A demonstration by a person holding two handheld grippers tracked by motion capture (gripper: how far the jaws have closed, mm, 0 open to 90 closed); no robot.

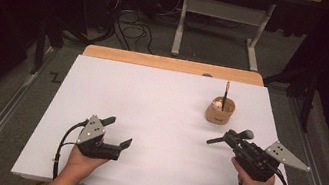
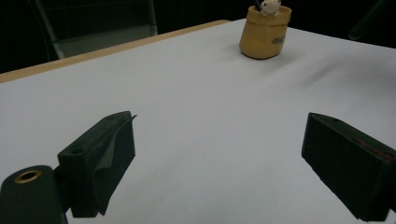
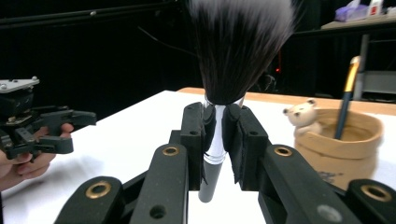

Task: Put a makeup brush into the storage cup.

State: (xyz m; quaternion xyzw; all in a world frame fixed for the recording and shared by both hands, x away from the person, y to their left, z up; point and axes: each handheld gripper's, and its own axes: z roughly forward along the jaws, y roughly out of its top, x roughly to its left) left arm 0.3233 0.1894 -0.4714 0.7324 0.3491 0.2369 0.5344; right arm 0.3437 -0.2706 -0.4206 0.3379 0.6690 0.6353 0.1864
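Brush clamped upright in my right gripper; left gripper spread wide, empty; holder cup at 12 o'clock of right.

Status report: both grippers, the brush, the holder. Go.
Right gripper shut on makeup brush, bristles up. Left gripper open, empty, over bare white table. Tan holder upright, one slim brush inside. Nothing between brush and holder.

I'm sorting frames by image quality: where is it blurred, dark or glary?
High view: the table is evenly lit, the surroundings dark. Left gripper view: soft all over, the pot faintly blurred, its shadow weak. Right gripper view: the brush bristles are fuzzy at the tips, the background nearly black; no strong glare.
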